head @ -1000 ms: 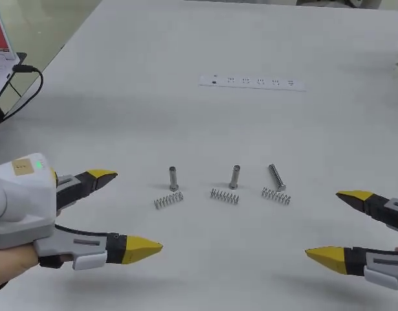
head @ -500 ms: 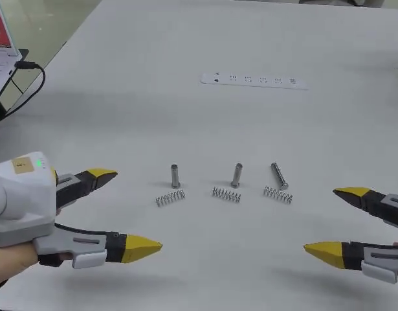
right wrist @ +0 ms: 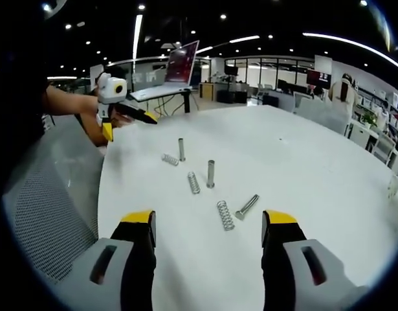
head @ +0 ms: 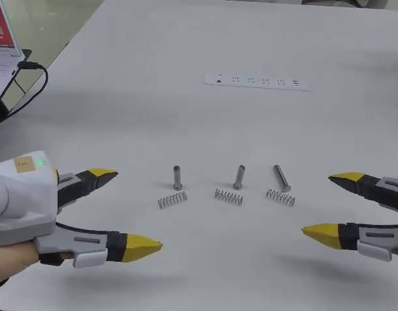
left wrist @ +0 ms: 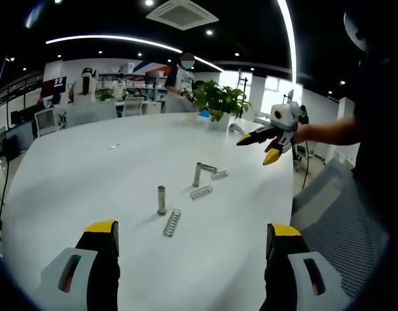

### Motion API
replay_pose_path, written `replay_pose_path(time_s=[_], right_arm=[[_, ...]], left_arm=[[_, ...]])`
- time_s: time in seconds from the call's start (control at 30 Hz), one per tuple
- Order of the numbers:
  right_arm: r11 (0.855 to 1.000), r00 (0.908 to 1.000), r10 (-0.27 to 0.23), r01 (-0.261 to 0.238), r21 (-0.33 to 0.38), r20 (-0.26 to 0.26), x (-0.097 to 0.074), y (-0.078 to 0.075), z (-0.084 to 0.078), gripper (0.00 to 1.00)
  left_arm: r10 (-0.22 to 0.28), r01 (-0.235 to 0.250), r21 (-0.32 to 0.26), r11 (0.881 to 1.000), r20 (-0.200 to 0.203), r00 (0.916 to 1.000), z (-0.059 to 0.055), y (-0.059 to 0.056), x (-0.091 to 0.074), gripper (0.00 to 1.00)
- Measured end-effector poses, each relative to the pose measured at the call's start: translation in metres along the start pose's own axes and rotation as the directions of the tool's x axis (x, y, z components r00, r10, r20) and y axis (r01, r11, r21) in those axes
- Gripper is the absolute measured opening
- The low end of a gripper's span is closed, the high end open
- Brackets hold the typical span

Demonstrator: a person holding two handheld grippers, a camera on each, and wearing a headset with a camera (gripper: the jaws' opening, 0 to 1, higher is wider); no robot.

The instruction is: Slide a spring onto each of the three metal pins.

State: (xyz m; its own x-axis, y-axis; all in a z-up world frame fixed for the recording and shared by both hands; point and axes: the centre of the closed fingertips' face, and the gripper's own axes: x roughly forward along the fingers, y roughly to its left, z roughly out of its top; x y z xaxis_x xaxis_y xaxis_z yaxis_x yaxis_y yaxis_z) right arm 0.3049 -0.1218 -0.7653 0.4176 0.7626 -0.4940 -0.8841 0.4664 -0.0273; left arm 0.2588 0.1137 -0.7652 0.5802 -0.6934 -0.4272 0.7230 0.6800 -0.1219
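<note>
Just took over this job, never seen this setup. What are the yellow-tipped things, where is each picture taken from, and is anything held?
No robot arm: a person holds a two-jaw gripper in each hand. The head view looks down from their headset; each round view comes from a camera on one gripper. The left gripper and right gripper are open, holding nothing. On the table, the left pin and middle pin stand upright; the right pin lies flat. Beside them lie the left spring, middle spring and right spring. A power strip sits farther back.
</note>
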Motion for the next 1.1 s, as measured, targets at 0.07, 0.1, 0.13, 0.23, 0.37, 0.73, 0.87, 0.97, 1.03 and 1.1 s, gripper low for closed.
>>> replay_pose_path(time_s=[0.07, 0.1, 0.13, 0.23, 0.37, 0.73, 0.87, 0.97, 1.03, 1.1], right_arm=[[1.000, 1.0000, -0.002, 0.002, -0.003, -0.004, 0.004, -0.007, 0.005, 0.64], [1.000, 1.0000, -0.006, 0.006, -0.001, -0.006, 0.006, -0.010, 0.007, 0.63], [1.000, 0.9999, -0.015, 0.015, -0.003, -0.008, 0.008, -0.014, 0.009, 0.63], [1.000, 0.9994, -0.026, 0.026, 0.002, -0.023, 0.015, -0.025, 0.013, 0.60], [0.999, 0.9993, -0.028, 0.028, 0.021, -0.026, 0.024, -0.035, 0.020, 0.56], [0.994, 0.9916, -0.064, 0.073, 0.081, -0.113, 0.048, -0.063, 0.017, 0.38], [0.990, 0.9849, -0.065, 0.084, 0.117, -0.160, 0.057, -0.069, 0.012, 0.31], [0.979, 0.9783, -0.088, 0.119, 0.163, -0.188, 0.064, -0.076, 0.009, 0.26], [0.965, 0.9745, -0.096, 0.141, 0.221, -0.203, 0.069, -0.078, 0.007, 0.22], [0.953, 0.9701, -0.086, 0.147, 0.266, -0.227, 0.074, -0.079, 0.001, 0.20]], left_arm=[[0.000, 0.000, 0.001, 1.000, 0.001, 1.0000, 0.001, 0.000, 0.000, 0.92], [-0.001, 0.001, 0.001, 1.000, 0.001, 1.0000, 0.001, 0.000, 0.000, 0.92], [-0.001, 0.001, 0.001, 1.000, 0.001, 1.0000, 0.001, 0.000, 0.000, 0.91], [0.004, -0.004, 0.003, 1.000, -0.001, 1.0000, 0.001, 0.001, -0.001, 0.91], [0.013, -0.013, -0.001, 1.000, 0.003, 0.9999, 0.001, 0.003, -0.003, 0.91], [0.017, -0.017, -0.002, 1.000, -0.004, 0.9999, 0.000, 0.004, -0.004, 0.91], [0.014, -0.014, -0.001, 1.000, -0.003, 0.9999, 0.000, 0.003, -0.003, 0.91], [0.012, -0.012, 0.001, 1.000, -0.008, 0.9999, -0.001, 0.002, -0.003, 0.91], [0.014, -0.014, 0.001, 1.000, -0.012, 0.9998, -0.003, 0.003, -0.003, 0.91], [0.015, -0.015, 0.000, 1.000, -0.011, 0.9998, -0.003, 0.005, -0.004, 0.91]])
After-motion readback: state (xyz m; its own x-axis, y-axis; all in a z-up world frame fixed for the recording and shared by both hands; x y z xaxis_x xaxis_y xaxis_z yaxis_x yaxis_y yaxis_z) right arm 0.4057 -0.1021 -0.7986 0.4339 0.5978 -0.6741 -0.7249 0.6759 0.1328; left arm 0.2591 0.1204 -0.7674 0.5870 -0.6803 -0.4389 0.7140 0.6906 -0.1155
